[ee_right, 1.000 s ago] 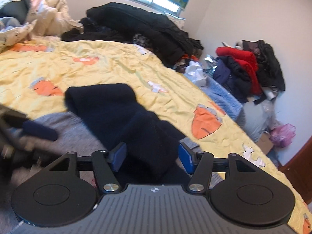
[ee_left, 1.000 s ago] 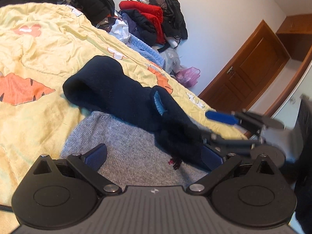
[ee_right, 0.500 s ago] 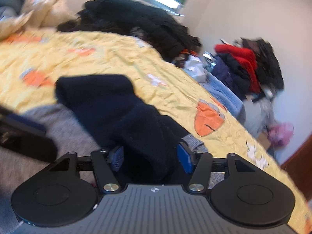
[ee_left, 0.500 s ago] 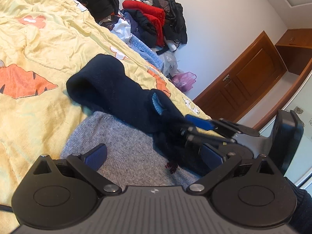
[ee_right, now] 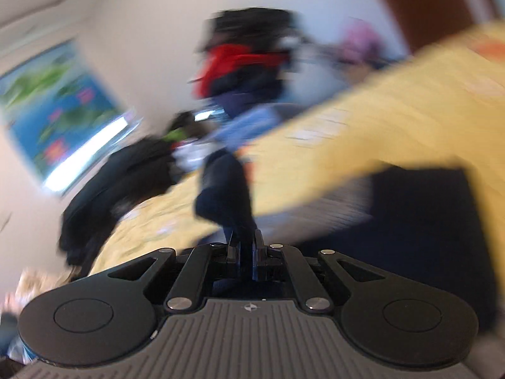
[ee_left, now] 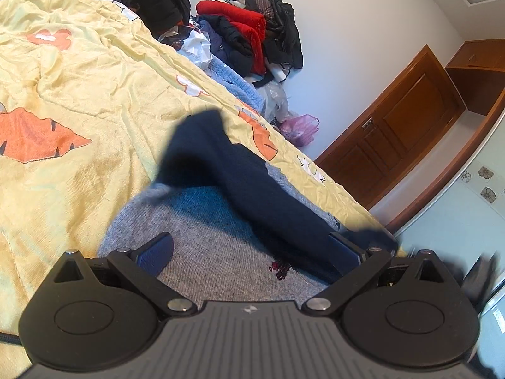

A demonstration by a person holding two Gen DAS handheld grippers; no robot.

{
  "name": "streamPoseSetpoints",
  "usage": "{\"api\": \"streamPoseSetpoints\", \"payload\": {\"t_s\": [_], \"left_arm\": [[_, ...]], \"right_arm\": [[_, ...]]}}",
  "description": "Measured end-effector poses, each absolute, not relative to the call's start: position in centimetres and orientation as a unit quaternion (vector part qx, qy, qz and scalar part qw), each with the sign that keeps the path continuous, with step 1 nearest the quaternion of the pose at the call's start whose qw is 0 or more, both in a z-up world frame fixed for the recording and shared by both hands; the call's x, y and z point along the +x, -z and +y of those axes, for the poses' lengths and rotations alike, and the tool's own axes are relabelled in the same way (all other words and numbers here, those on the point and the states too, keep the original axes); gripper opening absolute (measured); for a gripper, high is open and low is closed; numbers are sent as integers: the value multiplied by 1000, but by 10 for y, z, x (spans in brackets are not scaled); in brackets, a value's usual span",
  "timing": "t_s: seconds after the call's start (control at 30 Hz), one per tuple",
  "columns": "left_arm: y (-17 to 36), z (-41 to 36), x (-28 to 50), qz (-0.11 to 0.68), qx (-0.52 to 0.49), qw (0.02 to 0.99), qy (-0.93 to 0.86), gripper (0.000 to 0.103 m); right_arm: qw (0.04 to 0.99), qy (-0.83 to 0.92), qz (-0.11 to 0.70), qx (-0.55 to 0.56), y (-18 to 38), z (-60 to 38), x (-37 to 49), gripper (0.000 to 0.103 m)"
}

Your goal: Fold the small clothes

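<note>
1. Fingers (ee_right: 259, 246) of the right gripper (ee_right: 245, 252) are pressed together, and they grasp a fold of the dark navy garment (ee_right: 225, 186).
2. From this grip the navy cloth hangs lifted above the yellow bedspread (ee_right: 394, 126); the right wrist view is strongly blurred.
3. On the left gripper (ee_left: 249, 252) the fingers (ee_left: 156, 252) stand wide apart and grasp nothing.
4. In the left wrist view the dark navy garment (ee_left: 246, 183) lies diagonally over the grey knit garment (ee_left: 205, 230), and its near end touches the right-side finger.
5. Both garments are on the bed, on the yellow bedspread (ee_left: 94, 94) with orange prints.
6. Behind the bed a pile of clothes (ee_left: 249, 28) leans at the white wall, near a brown wooden door (ee_left: 394, 135).
</note>
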State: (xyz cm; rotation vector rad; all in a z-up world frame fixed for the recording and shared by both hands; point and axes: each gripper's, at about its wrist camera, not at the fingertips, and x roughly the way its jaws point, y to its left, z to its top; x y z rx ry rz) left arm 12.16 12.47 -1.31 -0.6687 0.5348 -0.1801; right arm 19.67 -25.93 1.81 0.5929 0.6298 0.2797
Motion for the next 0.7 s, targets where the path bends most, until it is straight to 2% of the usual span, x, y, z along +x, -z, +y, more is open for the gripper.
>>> {"api": "streamPoseSetpoints", "payload": {"t_s": [0.03,0.1,0.13,0.17,0.23,0.3,0.4,0.43,0.47,0.53,0.63,0.7], "left_arm": [[13,124,122,259,-323,906,87,103],[13,123,122,260,-321,907,86,103],[12,123,122,260,-319,908,85,103],[12,122,123,261,-316,908,84,103],[12,119,123,262,-309,911,82,103],[11,118,123,264,-303,912,80,103],[11,115,124,265,-297,914,78,103],[11,115,124,266,-295,915,77,103],[11,114,124,266,-292,915,77,103],[10,113,124,268,-288,917,76,103],[10,113,124,267,-287,917,75,103],[10,112,124,267,-286,917,75,103]], "right_arm": [[890,-121,325,295,-6,-271,196,20],[871,-123,344,328,7,-288,192,21],[868,-128,341,338,6,-292,189,29],[865,-131,336,348,5,-294,188,45],[857,-141,326,372,2,-298,191,64],[848,-137,327,393,-1,-299,199,66],[846,-113,327,404,0,-301,216,64],[844,-103,341,400,2,-299,222,45],[842,-95,358,392,4,-301,226,20],[850,-94,359,374,0,-300,228,21],[877,-89,305,361,-20,-315,213,20],[875,-63,311,367,-14,-334,216,20]]}}
